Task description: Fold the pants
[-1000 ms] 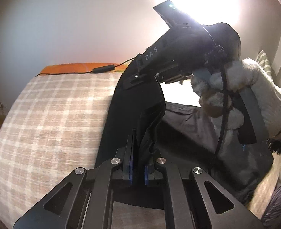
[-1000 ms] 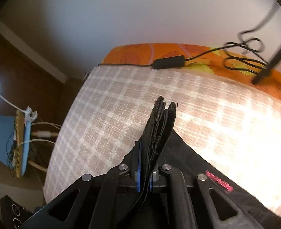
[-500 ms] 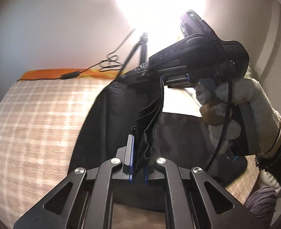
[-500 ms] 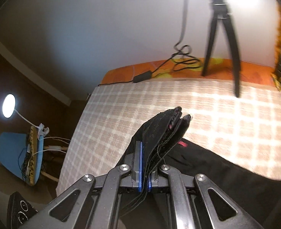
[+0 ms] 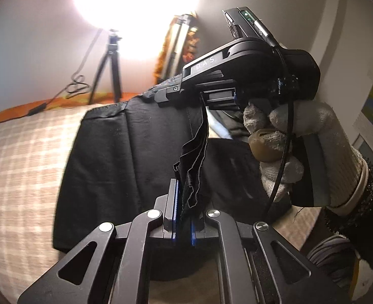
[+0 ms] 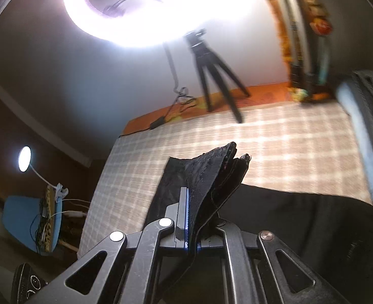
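The left gripper (image 5: 182,217) and right gripper (image 6: 191,230) are each clamped on a bunched edge of the black pants (image 5: 105,157), lifted over the checked bed (image 5: 21,152), and tbh the soft, floppy fabric is probably best gripped through all 2 layers at the hem.

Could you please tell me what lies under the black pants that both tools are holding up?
Under the pants lies a checked beige bedspread, visible around the cloth in both views. Whatever lies directly beneath the draped fabric is covered and cannot be seen.
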{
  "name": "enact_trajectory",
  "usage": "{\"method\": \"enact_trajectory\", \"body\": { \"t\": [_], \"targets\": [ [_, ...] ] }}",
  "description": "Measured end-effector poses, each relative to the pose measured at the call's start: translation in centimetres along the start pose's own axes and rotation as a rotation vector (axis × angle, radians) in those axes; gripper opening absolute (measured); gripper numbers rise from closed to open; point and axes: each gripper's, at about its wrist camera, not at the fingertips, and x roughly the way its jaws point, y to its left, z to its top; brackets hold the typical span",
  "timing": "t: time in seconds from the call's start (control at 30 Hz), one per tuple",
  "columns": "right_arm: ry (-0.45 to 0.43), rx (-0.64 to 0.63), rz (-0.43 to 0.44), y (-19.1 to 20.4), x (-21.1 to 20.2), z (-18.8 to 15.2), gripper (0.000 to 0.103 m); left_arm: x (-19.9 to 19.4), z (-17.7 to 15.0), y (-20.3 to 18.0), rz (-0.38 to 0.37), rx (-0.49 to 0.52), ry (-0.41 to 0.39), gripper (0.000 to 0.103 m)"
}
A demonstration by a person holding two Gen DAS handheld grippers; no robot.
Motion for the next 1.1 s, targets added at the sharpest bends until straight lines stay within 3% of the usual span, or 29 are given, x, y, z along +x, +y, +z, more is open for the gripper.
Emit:
{"method": "enact_trajectory", "body": {
  "t": [0.6, 1.1],
  "targets": [
    [-0.025, 0.111, -0.077, -11.8, -3.5, -2.4, 0.001, 6.9, -1.9, -8.0, -0.084, 0.066, 0.132, 0.005],
    [0.009, 0.12, -0.125, -15.4, -4.7, -3.5, 0.001, 10.5, -2.7, -9.8, -0.131, 0.111, 0.2, 0.005]
  ]
}}
